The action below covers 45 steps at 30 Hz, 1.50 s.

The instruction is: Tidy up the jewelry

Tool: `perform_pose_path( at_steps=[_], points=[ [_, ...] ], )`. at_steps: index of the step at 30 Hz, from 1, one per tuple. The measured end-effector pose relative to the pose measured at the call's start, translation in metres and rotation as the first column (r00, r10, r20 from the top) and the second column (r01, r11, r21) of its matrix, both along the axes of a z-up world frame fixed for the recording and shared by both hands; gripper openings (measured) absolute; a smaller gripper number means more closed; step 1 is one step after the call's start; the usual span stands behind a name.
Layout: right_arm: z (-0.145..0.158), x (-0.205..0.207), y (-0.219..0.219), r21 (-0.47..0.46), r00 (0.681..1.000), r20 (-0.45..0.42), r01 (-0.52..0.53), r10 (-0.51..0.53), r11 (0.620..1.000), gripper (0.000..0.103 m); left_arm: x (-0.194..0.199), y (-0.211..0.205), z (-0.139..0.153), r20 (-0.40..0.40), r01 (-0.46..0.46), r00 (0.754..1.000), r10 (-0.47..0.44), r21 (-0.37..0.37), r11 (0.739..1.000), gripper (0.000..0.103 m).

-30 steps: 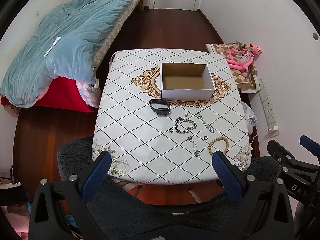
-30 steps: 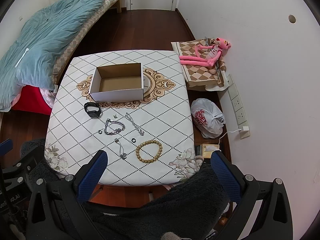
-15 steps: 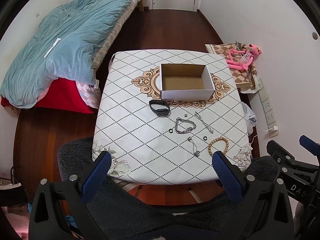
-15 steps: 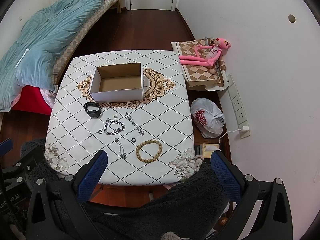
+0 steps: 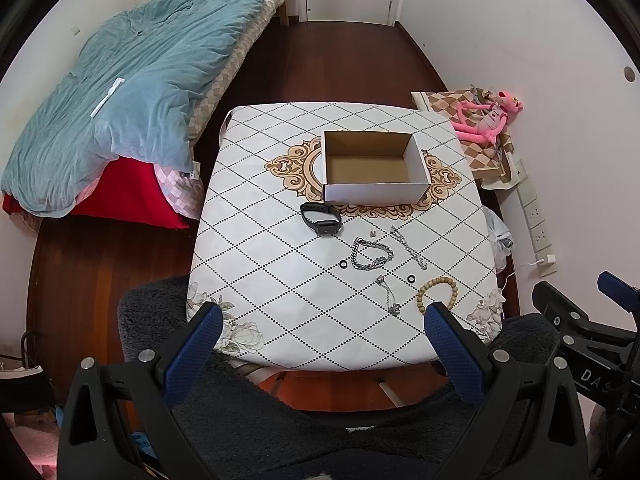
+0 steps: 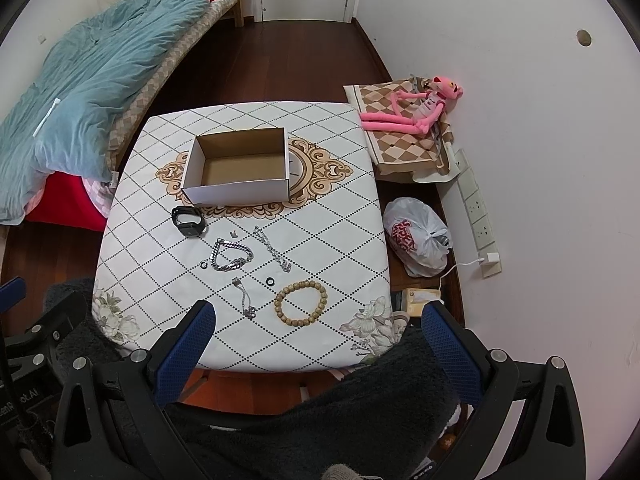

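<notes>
Bedroom table, diamond-patterned white cloth point(image 6: 328, 240): round wooden-bead bracelet point(image 6: 300, 299) lies near front edge, outside empty white cardboard box point(image 6: 240, 196). Judged light, stiff-beaded, rollable; pinch across one side. Left gripper point(image 5: 318, 322) and right gripper point(image 6: 316, 320) wide, empty.

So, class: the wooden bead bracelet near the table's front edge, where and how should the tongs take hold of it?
Pinch one side of the wooden bead bracelet, one finger inside the loop and one outside, coming straight down from above. It lies flat as an open ring on the table, so there is nothing to grip edge-on. The right tongs, open, look nearest.
</notes>
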State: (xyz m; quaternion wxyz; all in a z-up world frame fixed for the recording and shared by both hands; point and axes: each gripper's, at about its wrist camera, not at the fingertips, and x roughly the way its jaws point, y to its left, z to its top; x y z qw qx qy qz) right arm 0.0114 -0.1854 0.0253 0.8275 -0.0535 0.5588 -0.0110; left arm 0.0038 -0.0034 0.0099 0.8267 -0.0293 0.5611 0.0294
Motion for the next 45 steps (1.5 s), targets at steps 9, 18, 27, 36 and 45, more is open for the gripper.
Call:
perform_pose_path(
  at_steps=[9, 18, 27, 36, 45],
  points=[
    [0.000, 0.000, 0.003, -0.002, 1.000, 0.003, -0.004, 0.004, 1.000, 0.103, -0.003, 0.002, 0.001, 0.005, 0.002, 1.000, -0.002, -0.002, 1.000, 0.103],
    [0.001, 0.001, 0.003, -0.003, 1.000, 0.005, -0.004, 0.004, 1.000, 0.103, -0.003, 0.004, 0.004, 0.009, 0.004, 1.000, -0.004, -0.004, 1.000, 0.103],
    [0.006, 0.001, -0.001, 0.001, 1.000, 0.016, -0.003, 0.003, 1.000, 0.103, -0.004, 0.001, 0.006, 0.015, 0.006, 1.000, -0.006, -0.003, 1.000, 0.103],
    [0.007, 0.000, -0.003, 0.004, 1.000, 0.023, -0.002, 0.002, 1.000, 0.103, -0.004, 0.001, 0.006, 0.016, 0.007, 1.000, -0.007, -0.002, 1.000, 0.103],
    [-0.034, 0.029, -0.020, 0.013, 0.998, -0.005, 0.060, -0.060, 0.998, 0.103, 0.030, 0.005, -0.033, 0.035, -0.048, 0.998, 0.046, 0.058, 0.997, 0.103]
  ],
)
